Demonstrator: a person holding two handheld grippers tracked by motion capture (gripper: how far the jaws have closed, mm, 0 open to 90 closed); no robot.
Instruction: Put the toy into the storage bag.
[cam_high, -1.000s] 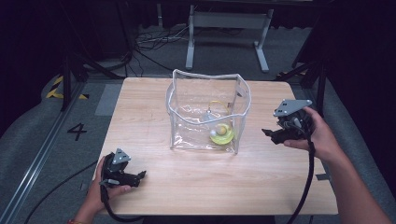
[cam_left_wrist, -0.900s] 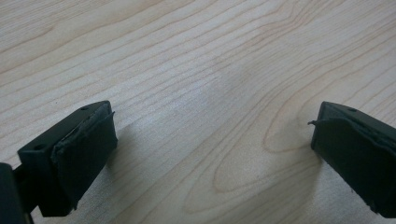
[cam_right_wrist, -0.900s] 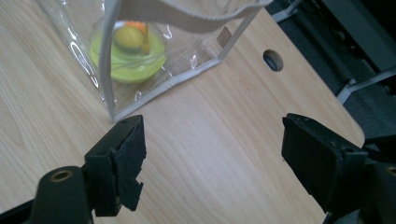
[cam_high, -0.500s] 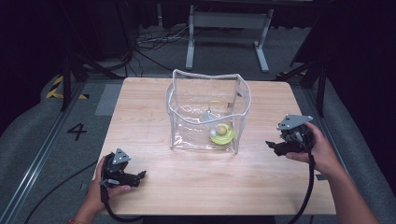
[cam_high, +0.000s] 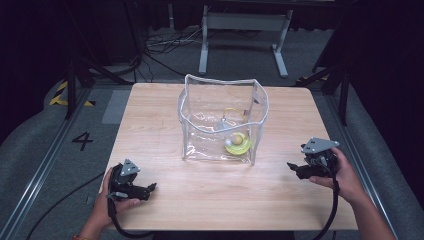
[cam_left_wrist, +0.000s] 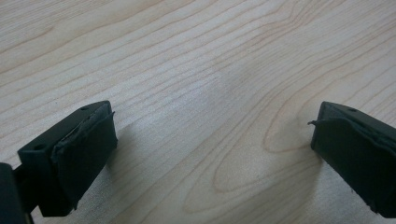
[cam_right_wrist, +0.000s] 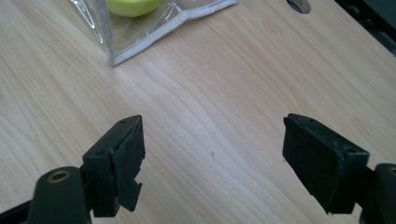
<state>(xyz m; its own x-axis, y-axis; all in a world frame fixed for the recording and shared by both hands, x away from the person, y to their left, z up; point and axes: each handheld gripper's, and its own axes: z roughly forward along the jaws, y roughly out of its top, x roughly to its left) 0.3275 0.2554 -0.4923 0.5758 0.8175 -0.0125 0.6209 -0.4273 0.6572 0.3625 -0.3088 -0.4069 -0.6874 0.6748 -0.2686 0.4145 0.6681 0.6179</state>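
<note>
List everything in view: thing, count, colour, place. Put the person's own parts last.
table: one, light wood, centre of the high view
clear bag: one, see-through with a pale rim, open-topped, standing mid-table
yellow-green thing: one, lying on the bag's floor toward its right near corner; what it is I cannot tell
floor marking "4": one, black, on the grey floor left of the table
metal stand: one, grey, on the floor beyond the table
cables: several, dark, on the floor beyond the table
left gripper: one, black, near left part of the table, jaws apart over bare wood
right gripper: one, black, near right part of the table, jaws apart, nothing between them
</note>
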